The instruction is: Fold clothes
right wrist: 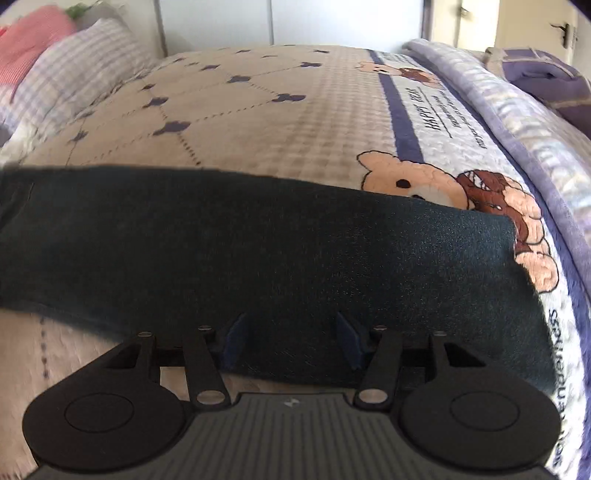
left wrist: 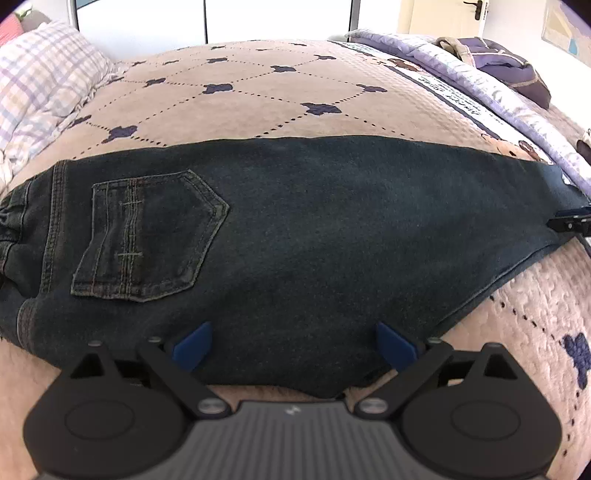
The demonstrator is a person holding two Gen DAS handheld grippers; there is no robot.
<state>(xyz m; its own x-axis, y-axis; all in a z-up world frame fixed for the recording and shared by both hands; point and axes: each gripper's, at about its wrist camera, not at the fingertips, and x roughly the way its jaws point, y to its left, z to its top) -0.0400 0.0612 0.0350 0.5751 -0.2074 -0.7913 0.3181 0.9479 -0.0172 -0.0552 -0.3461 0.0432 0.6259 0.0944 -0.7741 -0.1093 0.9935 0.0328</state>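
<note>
A pair of dark blue jeans (left wrist: 314, 229) lies flat across the beige quilted bed cover (left wrist: 258, 92), folded lengthwise, with the back pocket (left wrist: 147, 240) and waistband to the left. My left gripper (left wrist: 294, 347) is open, and its blue fingertips (left wrist: 192, 347) sit over the near edge of the jeans by the seat. In the right wrist view the jeans leg (right wrist: 295, 251) stretches across and ends at the right by the bear print. Over that leg's near edge, my right gripper (right wrist: 291, 341) is open. It also shows at the far end of the leg as the right gripper (left wrist: 570, 221).
A checked pillow (left wrist: 40, 85) and a red pillow (right wrist: 29, 40) lie at the left head of the bed. A lilac blanket (right wrist: 517, 122) runs along the right side with a purple bundle (left wrist: 509, 70) on it. A door (left wrist: 443, 14) stands behind.
</note>
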